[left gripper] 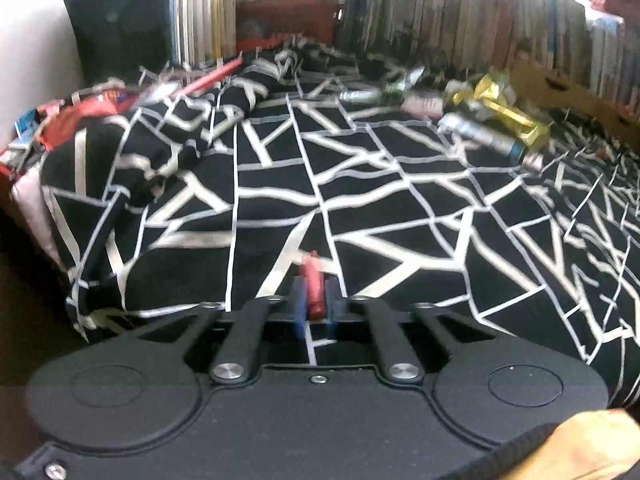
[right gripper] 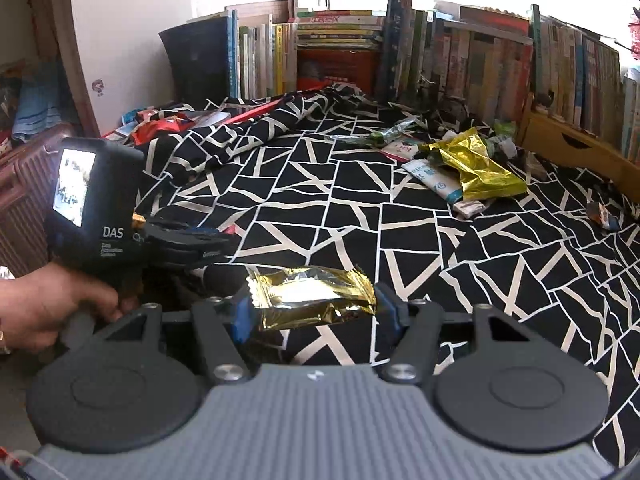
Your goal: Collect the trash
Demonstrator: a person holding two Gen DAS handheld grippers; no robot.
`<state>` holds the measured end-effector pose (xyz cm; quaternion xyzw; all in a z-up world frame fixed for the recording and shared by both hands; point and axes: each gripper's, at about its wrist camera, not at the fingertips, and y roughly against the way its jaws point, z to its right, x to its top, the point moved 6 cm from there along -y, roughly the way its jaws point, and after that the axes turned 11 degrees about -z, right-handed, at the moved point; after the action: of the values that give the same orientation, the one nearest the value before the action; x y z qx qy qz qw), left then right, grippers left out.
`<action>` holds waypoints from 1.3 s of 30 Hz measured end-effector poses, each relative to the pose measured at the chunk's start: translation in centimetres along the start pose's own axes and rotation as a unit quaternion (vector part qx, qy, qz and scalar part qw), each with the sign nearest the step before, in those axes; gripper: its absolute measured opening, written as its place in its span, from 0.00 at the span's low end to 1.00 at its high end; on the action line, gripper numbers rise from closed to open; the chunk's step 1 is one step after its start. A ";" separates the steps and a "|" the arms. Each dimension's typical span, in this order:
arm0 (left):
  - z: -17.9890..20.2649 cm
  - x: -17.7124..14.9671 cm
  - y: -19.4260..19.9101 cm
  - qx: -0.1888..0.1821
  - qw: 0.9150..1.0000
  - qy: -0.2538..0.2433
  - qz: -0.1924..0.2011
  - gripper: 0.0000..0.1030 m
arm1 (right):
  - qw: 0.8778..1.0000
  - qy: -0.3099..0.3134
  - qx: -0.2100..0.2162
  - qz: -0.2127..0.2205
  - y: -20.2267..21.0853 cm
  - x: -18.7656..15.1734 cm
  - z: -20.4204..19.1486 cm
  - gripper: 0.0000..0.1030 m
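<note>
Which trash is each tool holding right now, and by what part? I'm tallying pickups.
The left tool pinches a small red wrapper at its lower end. The right tool clamps a gold foil packet by its two short ends.

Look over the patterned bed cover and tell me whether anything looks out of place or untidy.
Yes. Wrappers lie scattered on the black-and-white bed cover: a crumpled gold foil bag among other packets by the bookshelf, and a small wrapper alone at the right. The cover itself is rucked up at the far left.
</note>
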<state>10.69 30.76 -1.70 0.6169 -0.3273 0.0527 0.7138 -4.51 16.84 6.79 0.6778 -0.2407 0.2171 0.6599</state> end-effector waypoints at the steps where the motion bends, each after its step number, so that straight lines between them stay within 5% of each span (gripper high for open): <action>1: 0.0 -0.1 -0.1 -0.001 1.000 0.001 0.002 0.08 | 1.000 0.001 0.000 0.000 -0.1 0.1 0.0 0.62; 16: -0.8 -0.4 2.2 -0.004 1.000 0.004 0.014 0.03 | 0.999 0.020 0.025 0.010 -0.7 1.5 0.2 0.62; 23: -0.4 -0.1 0.8 0.006 1.000 -0.008 0.005 0.14 | 0.998 0.046 0.034 0.009 -0.3 1.2 -0.7 0.62; 30: 0.2 -0.7 -0.5 0.019 0.999 -0.025 0.011 0.09 | 0.998 0.045 0.036 0.006 -0.3 1.3 -0.2 0.62; 39: 0.2 -1.4 3.3 0.001 0.999 -0.043 0.023 0.09 | 0.997 0.049 0.054 0.013 -0.6 2.0 -1.2 0.62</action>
<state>7.93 31.78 0.31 0.6117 -0.3716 0.0432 0.6971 -2.52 18.00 7.62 0.6976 -0.2051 0.2715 0.6306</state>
